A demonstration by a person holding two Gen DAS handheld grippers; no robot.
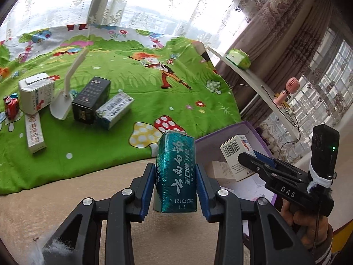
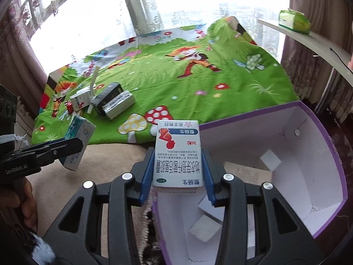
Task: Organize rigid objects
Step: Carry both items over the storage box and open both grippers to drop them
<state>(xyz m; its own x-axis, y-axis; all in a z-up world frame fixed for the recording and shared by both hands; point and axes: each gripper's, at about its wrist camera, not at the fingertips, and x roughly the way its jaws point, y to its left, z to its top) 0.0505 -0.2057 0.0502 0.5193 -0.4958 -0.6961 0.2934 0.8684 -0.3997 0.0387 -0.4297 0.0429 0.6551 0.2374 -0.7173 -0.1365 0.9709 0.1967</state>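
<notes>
My left gripper (image 1: 175, 171) is shut on a teal toothpaste box (image 1: 176, 167), held upright over the beige surface beside the green cloth. My right gripper (image 2: 178, 163) is shut on a white medicine box (image 2: 178, 154) with a red figure, just over the near left edge of the purple-rimmed open carton (image 2: 253, 117). The carton holds several pale boxes (image 2: 206, 229). Each wrist view catches the other gripper: the right gripper (image 1: 245, 156) with its white box (image 1: 233, 152) over the carton (image 1: 249, 130), and the left gripper (image 2: 75, 143) with the teal box (image 2: 80, 132) at the far left.
On the green cartoon cloth (image 1: 143, 92) lie a white box (image 1: 36, 92), a black box (image 1: 91, 100), a blue-and-white box (image 1: 114, 110), a long white box (image 1: 35, 132), red batteries (image 1: 11, 107) and a white desk lamp (image 1: 66, 92). A curved shelf (image 1: 253, 77) carries a green tissue pack (image 1: 239, 58).
</notes>
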